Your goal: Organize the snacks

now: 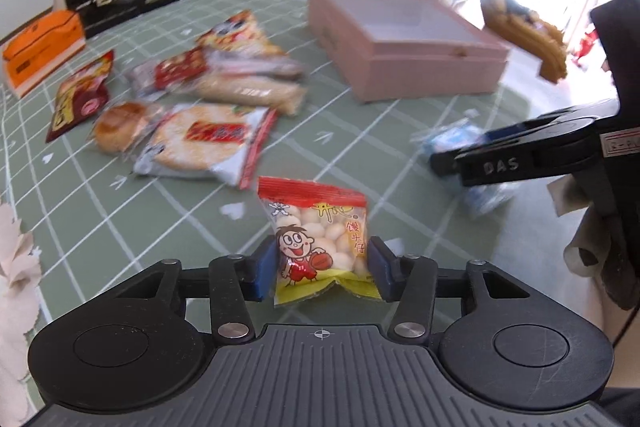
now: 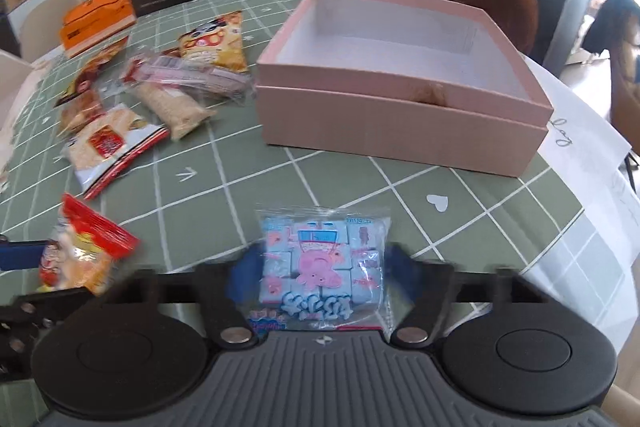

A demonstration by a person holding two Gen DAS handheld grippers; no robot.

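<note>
Red-topped snack bag (image 1: 320,239) pinched between left fingers (image 1: 264,269); blue packet (image 2: 324,267) between right fingers (image 2: 400,259).

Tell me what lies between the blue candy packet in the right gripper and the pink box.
Only bare green checked tablecloth; nothing sits between the blue candy packet and the pink box, as the right wrist view shows.
</note>
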